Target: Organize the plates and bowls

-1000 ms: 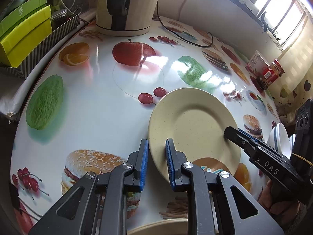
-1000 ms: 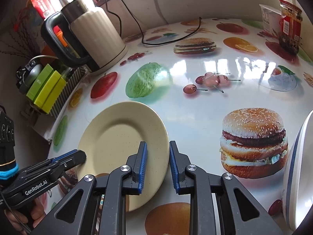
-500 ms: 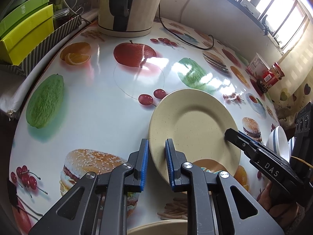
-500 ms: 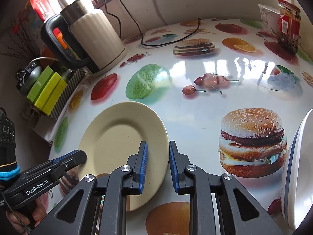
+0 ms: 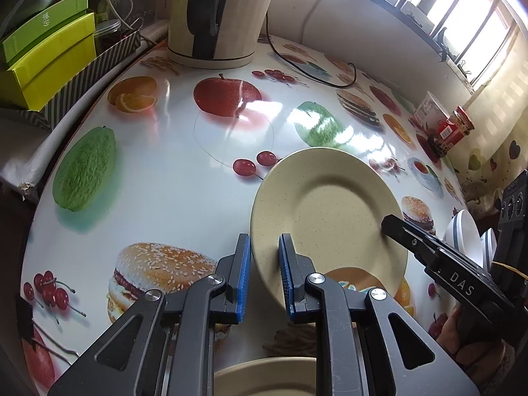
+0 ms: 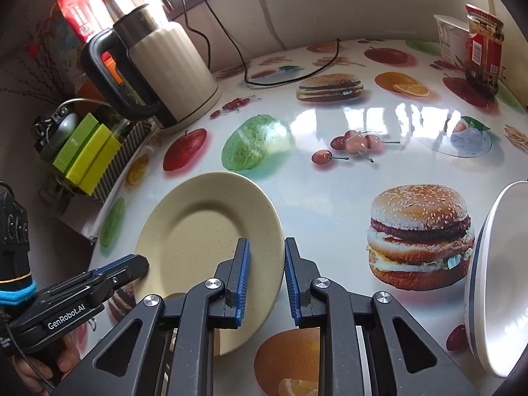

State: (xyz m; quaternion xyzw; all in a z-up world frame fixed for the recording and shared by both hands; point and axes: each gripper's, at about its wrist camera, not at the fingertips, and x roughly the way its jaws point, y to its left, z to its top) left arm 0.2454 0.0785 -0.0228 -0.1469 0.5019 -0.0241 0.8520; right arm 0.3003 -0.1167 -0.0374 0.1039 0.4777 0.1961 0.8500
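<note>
On the glossy fruit-and-burger printed table [image 5: 158, 194], the cream plate [image 5: 330, 211] sits a touch higher and nearer than a moment ago, so a two-sided lift seems underway. The left gripper [image 5: 263, 274] and right gripper [image 6: 264, 277] each straddle an opposite rim, jaws narrow; whether they actually pinch it cannot be told. White bowls [image 6: 495, 280] wait at the right, another cream dish [image 5: 264, 376] lies below.
</note>
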